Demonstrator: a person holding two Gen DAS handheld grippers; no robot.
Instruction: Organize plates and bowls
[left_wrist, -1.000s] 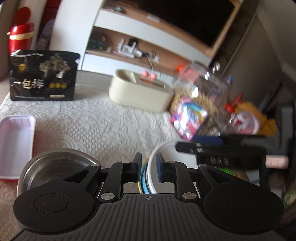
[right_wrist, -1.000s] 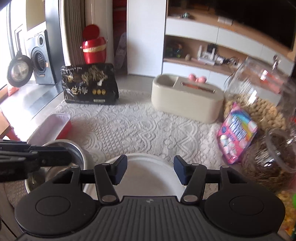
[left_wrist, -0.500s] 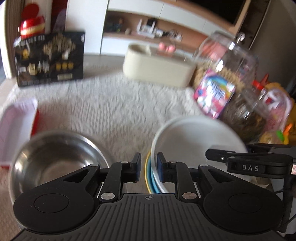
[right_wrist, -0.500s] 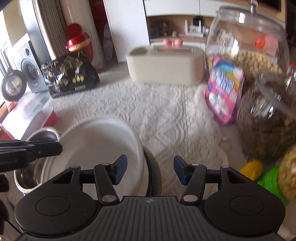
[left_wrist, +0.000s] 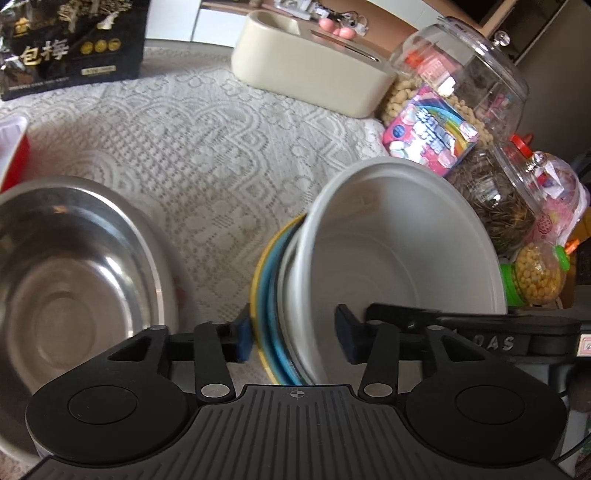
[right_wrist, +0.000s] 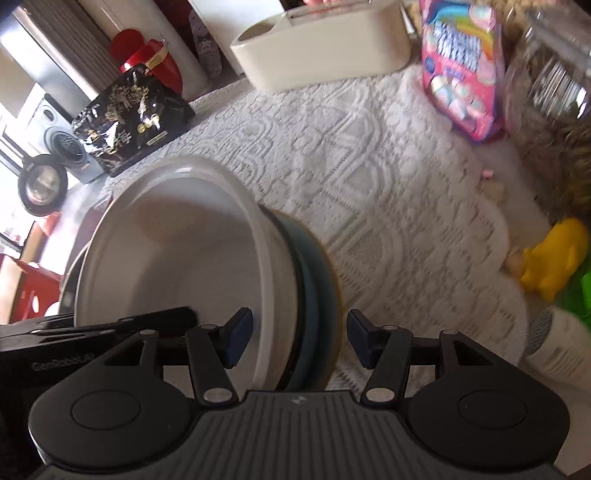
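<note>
A white bowl (left_wrist: 399, 258) sits on a stack of blue and yellow plates (left_wrist: 264, 291) on the lace cloth. My left gripper (left_wrist: 293, 338) is open, its jaws astride the stack's left rim. My right gripper (right_wrist: 297, 341) is open, its jaws astride the right rim of the white bowl (right_wrist: 177, 254) and the plates (right_wrist: 314, 291). A steel bowl (left_wrist: 70, 284) stands to the left of the stack, empty. Each gripper shows in the other's view as a black bar beside the bowl.
A cream box (left_wrist: 310, 70) and a black snack bag (left_wrist: 70, 40) stand at the back. Glass jars (left_wrist: 476, 85), a pink marshmallow pack (left_wrist: 428, 129) and small toys crowd the right. A red and white tray (left_wrist: 11, 147) lies at the left.
Both grippers moved down and in onto the stack from opposite sides. The left gripper's jaws went from nearly shut to open around the rim.
</note>
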